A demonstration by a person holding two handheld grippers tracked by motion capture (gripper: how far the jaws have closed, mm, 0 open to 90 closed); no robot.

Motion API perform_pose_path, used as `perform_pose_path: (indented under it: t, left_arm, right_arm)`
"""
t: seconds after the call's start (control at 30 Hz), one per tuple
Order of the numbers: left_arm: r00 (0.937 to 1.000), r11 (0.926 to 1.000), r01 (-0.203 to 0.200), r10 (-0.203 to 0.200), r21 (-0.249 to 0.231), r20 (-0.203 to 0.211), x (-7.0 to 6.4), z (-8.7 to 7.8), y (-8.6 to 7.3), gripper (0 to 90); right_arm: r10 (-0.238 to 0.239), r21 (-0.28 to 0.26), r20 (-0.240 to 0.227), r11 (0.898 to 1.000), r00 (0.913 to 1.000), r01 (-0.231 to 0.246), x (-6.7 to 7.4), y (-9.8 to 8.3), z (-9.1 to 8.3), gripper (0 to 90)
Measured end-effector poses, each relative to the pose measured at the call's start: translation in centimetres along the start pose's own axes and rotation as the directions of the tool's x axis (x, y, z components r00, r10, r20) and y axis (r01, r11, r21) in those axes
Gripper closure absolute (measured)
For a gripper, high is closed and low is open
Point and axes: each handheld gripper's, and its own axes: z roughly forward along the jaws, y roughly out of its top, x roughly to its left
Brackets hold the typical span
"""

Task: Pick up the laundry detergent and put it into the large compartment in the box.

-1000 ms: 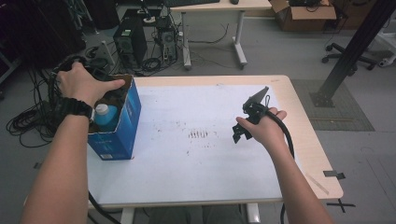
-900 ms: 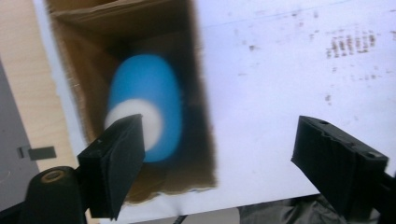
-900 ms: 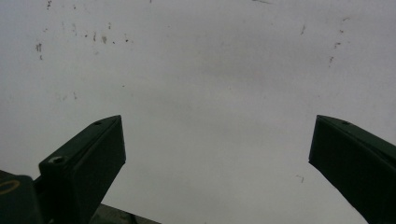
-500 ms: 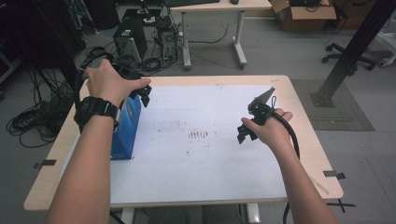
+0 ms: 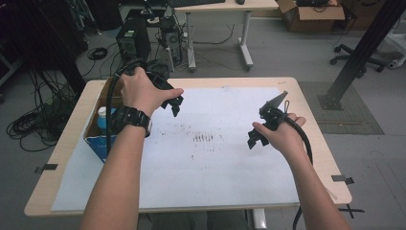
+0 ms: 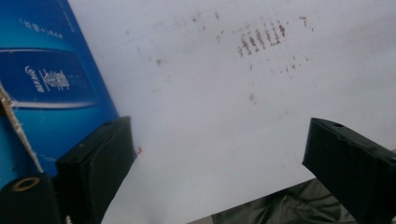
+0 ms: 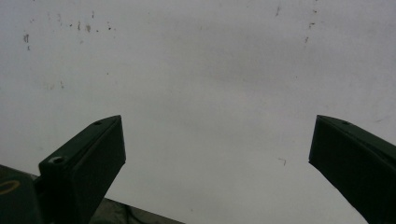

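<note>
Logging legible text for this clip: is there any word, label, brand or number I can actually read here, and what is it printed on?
Nothing can be read with certainty.
Blue box: white print on its side, a small line near the top and a logo-like mark on a darker band, both too blurred to read.
White sheet on the table: rows of brown marks, stains or smudges, not letters.
Wristwatch: face not legible.

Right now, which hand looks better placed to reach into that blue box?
The left. Its gripper hangs open just beside the blue box, which shows next to its jaws in the left gripper view. The right gripper is far across the white sheet.
</note>
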Motion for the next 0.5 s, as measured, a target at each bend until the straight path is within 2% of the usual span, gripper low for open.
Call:
perform_pose_path:
  t: [0.07, 0.2, 0.5]
  left_arm:
    - [1.0, 1.0, -0.004, 0.004, 0.002, 0.0, -0.4, 0.2, 0.1, 6.3]
    - [0.9993, 0.9998, -0.021, 0.021, -0.001, 0.031, -1.1, 0.6, 0.2, 5.3]
    - [0.999, 0.9992, -0.04, 0.039, 0.01, 0.023, -2.1, 1.1, 0.4, 5.1]
  right_arm:
    - [0.006, -0.002, -0.001, 1.0, 1.0, -0.006, -0.1, -0.1, 0.0, 3.9]
    - [0.008, -0.004, -0.005, 1.0, 1.0, -0.008, -0.2, -0.3, 0.0, 3.9]
    - [0.008, -0.006, -0.005, 1.0, 1.0, -0.008, -0.3, -0.5, -0.1, 3.9]
